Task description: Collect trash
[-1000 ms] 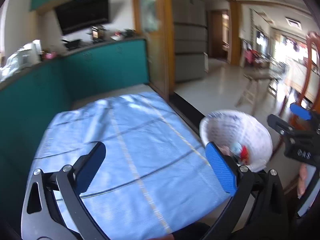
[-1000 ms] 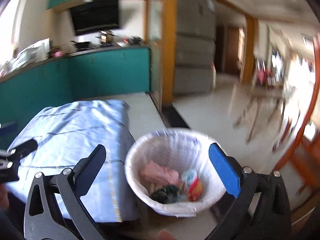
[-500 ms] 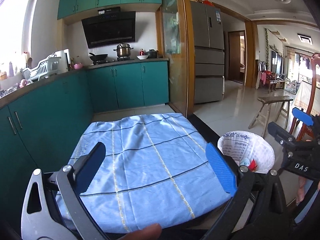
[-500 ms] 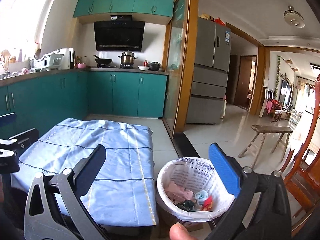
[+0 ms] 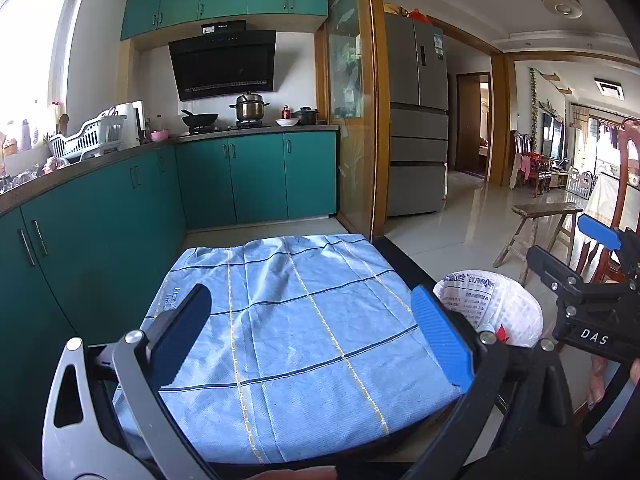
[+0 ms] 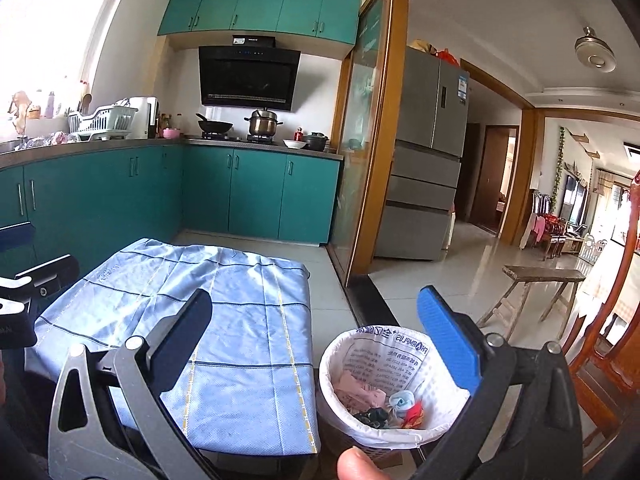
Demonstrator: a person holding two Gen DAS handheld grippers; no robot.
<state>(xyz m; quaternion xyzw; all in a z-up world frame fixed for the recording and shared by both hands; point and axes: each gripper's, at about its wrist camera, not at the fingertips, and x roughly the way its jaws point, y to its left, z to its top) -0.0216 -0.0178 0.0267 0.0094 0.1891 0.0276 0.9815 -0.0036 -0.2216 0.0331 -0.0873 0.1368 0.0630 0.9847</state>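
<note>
Left gripper (image 5: 310, 336): jaws spread wide apart, nothing between them, held above the near part of the worktop (image 5: 280, 320). The worktop is covered by a light blue checked cloth (image 6: 224, 320) with dark and yellow lines.

Right gripper (image 6: 314, 346): jaws also wide apart and empty, held over the gap between the worktop's right edge and the waste bin (image 6: 404, 436). Its body shows at the far right of the left wrist view (image 5: 588, 304).

Waste bin stands on the floor just beside the worktop's right near corner, lined with a white printed bag (image 5: 516, 312). Inside the bin: pink paper (image 6: 360, 394), a pale blue crumpled piece (image 6: 401, 399), a red wrapper (image 6: 414, 416) and a dark scrap (image 6: 370, 416), all lying at the bottom.

A fingertip (image 6: 358, 464) shows at the bottom edge of the right wrist view.

Background: teal cabinets (image 5: 256, 176) along the left and far walls, a pot (image 5: 250, 106) and a pan (image 6: 214, 125) on the stove, a grey fridge (image 6: 428, 160) past the doorway, a wooden stool (image 6: 536, 288) on the tiled floor to the right.
</note>
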